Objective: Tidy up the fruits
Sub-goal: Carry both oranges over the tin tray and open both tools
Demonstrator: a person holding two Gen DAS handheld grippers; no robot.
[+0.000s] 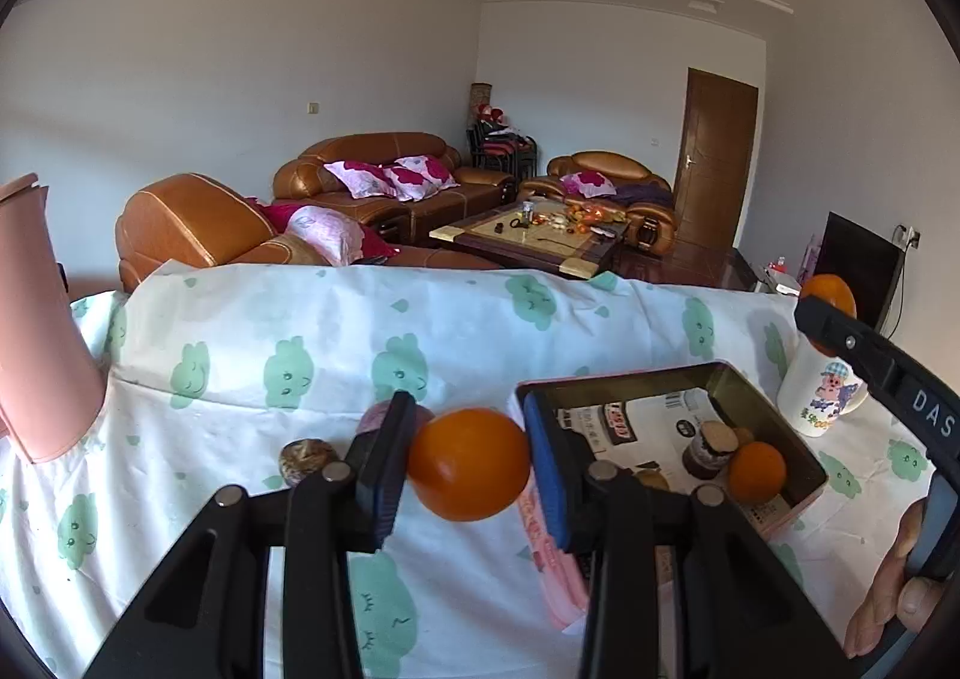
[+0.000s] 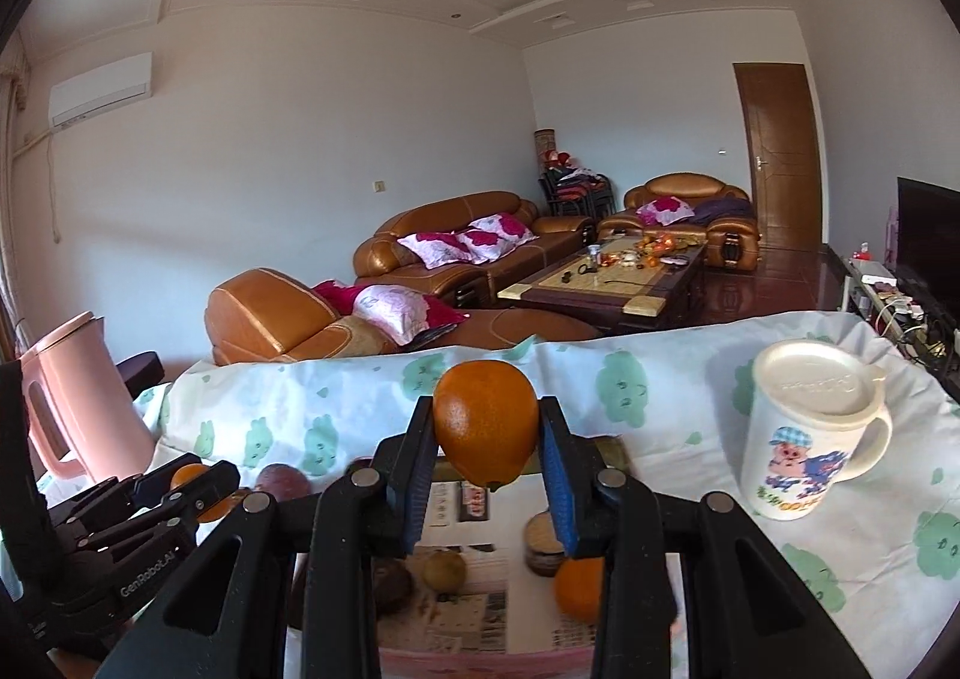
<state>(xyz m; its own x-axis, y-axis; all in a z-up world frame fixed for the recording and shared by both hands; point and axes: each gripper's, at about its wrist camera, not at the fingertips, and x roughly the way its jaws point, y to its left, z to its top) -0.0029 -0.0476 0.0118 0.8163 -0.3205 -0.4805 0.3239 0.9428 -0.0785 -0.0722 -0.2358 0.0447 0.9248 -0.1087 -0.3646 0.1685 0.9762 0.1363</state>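
Observation:
My left gripper is shut on an orange, held over the cloth just left of the pink tin box. My right gripper is shut on another orange, held above the tin box. The box holds an orange, a brown round fruit, a dark fruit and a small jar. A brownish fruit and a purple fruit lie on the cloth left of my left gripper. The right gripper also shows in the left wrist view.
A pink kettle stands at the left of the table. A white lidded cartoon mug stands right of the box. The table is covered by a white cloth with green prints. Sofas and a coffee table lie beyond.

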